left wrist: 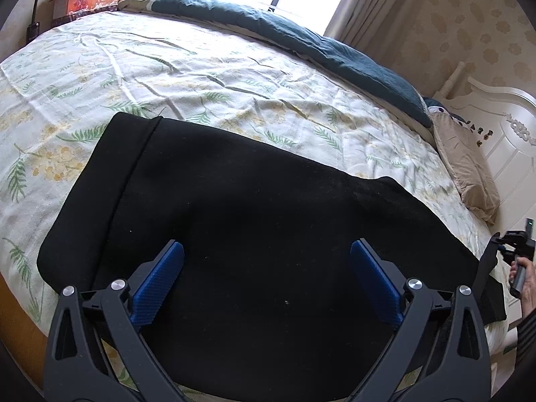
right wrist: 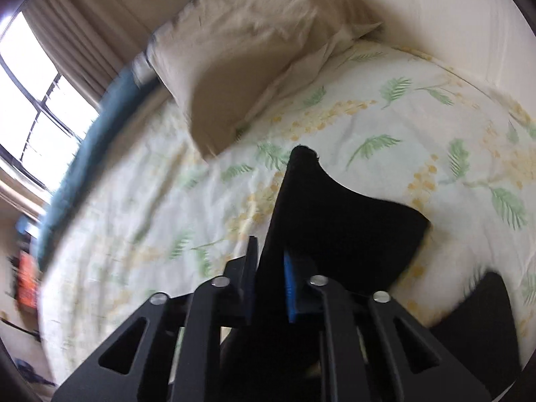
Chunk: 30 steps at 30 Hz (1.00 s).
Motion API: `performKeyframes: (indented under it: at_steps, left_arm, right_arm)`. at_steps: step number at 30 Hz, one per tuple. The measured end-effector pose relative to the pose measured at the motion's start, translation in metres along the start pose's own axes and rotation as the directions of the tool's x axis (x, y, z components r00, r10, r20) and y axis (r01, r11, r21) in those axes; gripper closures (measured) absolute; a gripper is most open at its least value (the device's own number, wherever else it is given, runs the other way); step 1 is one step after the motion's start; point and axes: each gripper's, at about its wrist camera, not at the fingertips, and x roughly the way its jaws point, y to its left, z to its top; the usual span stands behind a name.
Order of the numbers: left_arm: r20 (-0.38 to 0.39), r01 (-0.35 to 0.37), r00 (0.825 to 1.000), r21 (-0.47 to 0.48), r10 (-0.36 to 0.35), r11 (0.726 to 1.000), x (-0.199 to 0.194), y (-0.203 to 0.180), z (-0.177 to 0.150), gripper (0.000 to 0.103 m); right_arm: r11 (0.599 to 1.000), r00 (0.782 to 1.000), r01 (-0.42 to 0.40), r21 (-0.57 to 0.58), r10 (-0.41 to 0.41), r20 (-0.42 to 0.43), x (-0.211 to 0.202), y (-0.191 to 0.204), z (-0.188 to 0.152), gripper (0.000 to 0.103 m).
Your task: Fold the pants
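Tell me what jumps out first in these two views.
The black pants dominate, spread across the near part of the floral bedsheet. The left claw hangs open above them, while the right claw is shut on a lifted end of the fabric. A tan pillow lies by the headboard, a teal blanket along the window side.

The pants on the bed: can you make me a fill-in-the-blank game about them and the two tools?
1. The pants lying on the flowery bed sheet are ____ in colour.
2. The left tool hangs above the pants with its blue fingers wide ____.
3. The right tool is shut on a lifted part of the ____.
4. The pillow beyond the right tool is ____ in colour.

Missing words: black; open; pants; beige
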Motion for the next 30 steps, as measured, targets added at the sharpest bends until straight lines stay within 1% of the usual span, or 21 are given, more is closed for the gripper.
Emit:
performKeyframes:
  at_steps: [2, 4, 5, 6, 7, 8, 9, 10, 11, 12, 13, 14, 15, 18, 21, 24, 25, 26, 28, 29, 30]
  left_arm:
    - [0.003, -0.001, 1.0, 0.012, 0.001, 1.0, 0.0, -0.001, -0.001, 0.003]
    - [0.006, -0.006, 1.0, 0.023, 0.005, 1.0, 0.001, -0.002, -0.002, 0.003]
    - [0.008, -0.008, 1.0, 0.028, 0.007, 1.0, 0.001, -0.003, -0.003, 0.003]
    - [0.009, -0.008, 1.0, 0.031, 0.008, 1.0, 0.001, -0.003, -0.003, 0.003]
    - [0.011, -0.008, 1.0, 0.032, 0.008, 0.999, 0.001, -0.003, -0.003, 0.003]
    - [0.011, -0.009, 1.0, 0.036, 0.009, 0.999, 0.001, -0.003, -0.003, 0.003]
    - [0.009, -0.011, 1.0, 0.04, 0.011, 0.999, 0.002, -0.004, -0.003, 0.003]
    - [0.009, -0.013, 1.0, 0.042, 0.012, 0.999, 0.002, -0.004, -0.003, 0.003]
    - [0.006, -0.016, 1.0, 0.043, 0.016, 0.999, 0.003, -0.004, -0.003, 0.003]
    - [0.004, -0.019, 1.0, 0.044, 0.019, 0.999, 0.003, -0.004, -0.003, 0.003]
    - [0.002, -0.021, 1.0, 0.045, 0.021, 0.999, 0.003, -0.004, -0.003, 0.003]
    - [0.0, -0.021, 1.0, 0.044, 0.021, 0.999, 0.003, -0.004, -0.002, 0.003]
    - [-0.001, -0.019, 1.0, 0.04, 0.019, 0.999, 0.003, -0.003, -0.001, 0.003]
    - [-0.002, -0.009, 1.0, 0.022, 0.009, 1.0, 0.004, -0.001, 0.0, 0.003]
    - [-0.002, -0.006, 1.0, 0.012, 0.006, 1.0, 0.004, 0.0, 0.0, 0.003]
    - [-0.001, -0.007, 1.0, 0.013, 0.007, 1.0, 0.004, 0.0, 0.0, 0.003]
    - [-0.001, -0.007, 1.0, 0.013, 0.007, 1.0, 0.004, 0.0, 0.0, 0.003]
    - [0.0, -0.007, 1.0, 0.016, 0.007, 1.0, 0.004, 0.0, 0.001, 0.003]
    - [0.001, -0.009, 1.0, 0.029, 0.009, 1.0, 0.004, -0.001, 0.0, 0.003]
    - [0.003, -0.012, 1.0, 0.042, 0.012, 0.999, 0.005, -0.001, 0.0, 0.003]
    - [0.003, -0.014, 1.0, 0.052, 0.014, 0.999, 0.005, -0.002, -0.001, 0.003]
  right_arm:
    - [0.995, 0.993, -0.091, 0.029, 0.089, 0.073, -0.036, -0.011, -0.01, 0.089]
    - [0.989, 0.981, -0.142, 0.044, 0.135, 0.14, -0.065, -0.022, -0.018, 0.09]
    - [0.984, 0.969, -0.168, 0.063, 0.154, 0.193, -0.087, -0.035, -0.027, 0.092]
    - [0.981, 0.961, -0.18, 0.079, 0.158, 0.228, -0.102, -0.047, -0.034, 0.092]
    - [0.978, 0.958, -0.186, 0.095, 0.158, 0.241, -0.109, -0.058, -0.04, 0.092]
    - [0.975, 0.958, -0.193, 0.111, 0.163, 0.235, -0.113, -0.067, -0.043, 0.092]
    - [0.97, 0.962, -0.211, 0.12, 0.185, 0.199, -0.11, -0.077, -0.047, 0.092]
    - [0.972, 0.967, -0.203, 0.118, 0.18, 0.178, -0.107, -0.078, -0.046, 0.092]
    - [0.976, 0.973, -0.184, 0.116, 0.164, 0.164, -0.104, -0.078, -0.046, 0.085]
    - [0.98, 0.978, -0.168, 0.11, 0.151, 0.147, -0.1, -0.075, -0.045, 0.077]
    - [0.981, 0.98, -0.165, 0.103, 0.151, 0.132, -0.095, -0.07, -0.043, 0.054]
    - [0.983, 0.982, -0.159, 0.096, 0.147, 0.12, -0.088, -0.063, -0.038, 0.044]
    - [0.985, 0.983, -0.153, 0.085, 0.142, 0.117, -0.079, -0.053, -0.033, 0.038]
    - [0.993, 0.993, -0.107, 0.048, 0.105, 0.047, -0.046, -0.027, -0.013, 0.038]
    - [1.0, 0.999, -0.002, 0.014, 0.002, -0.044, -0.005, 0.0, 0.005, 0.038]
    - [0.995, 0.987, 0.099, -0.029, -0.102, -0.125, 0.03, 0.016, 0.016, 0.038]
    - [0.989, 0.976, 0.144, -0.043, -0.149, -0.159, 0.041, 0.019, 0.018, 0.038]
    - [0.982, 0.967, 0.181, -0.054, -0.188, -0.172, 0.048, 0.021, 0.019, 0.038]
    - [0.98, 0.968, 0.199, -0.021, -0.2, -0.152, 0.052, 0.019, 0.023, 0.038]
    - [0.982, 0.971, 0.191, -0.001, -0.189, -0.144, 0.051, 0.017, 0.023, 0.038]
    - [0.986, 0.978, 0.167, 0.028, -0.162, -0.136, 0.051, 0.014, 0.025, 0.038]
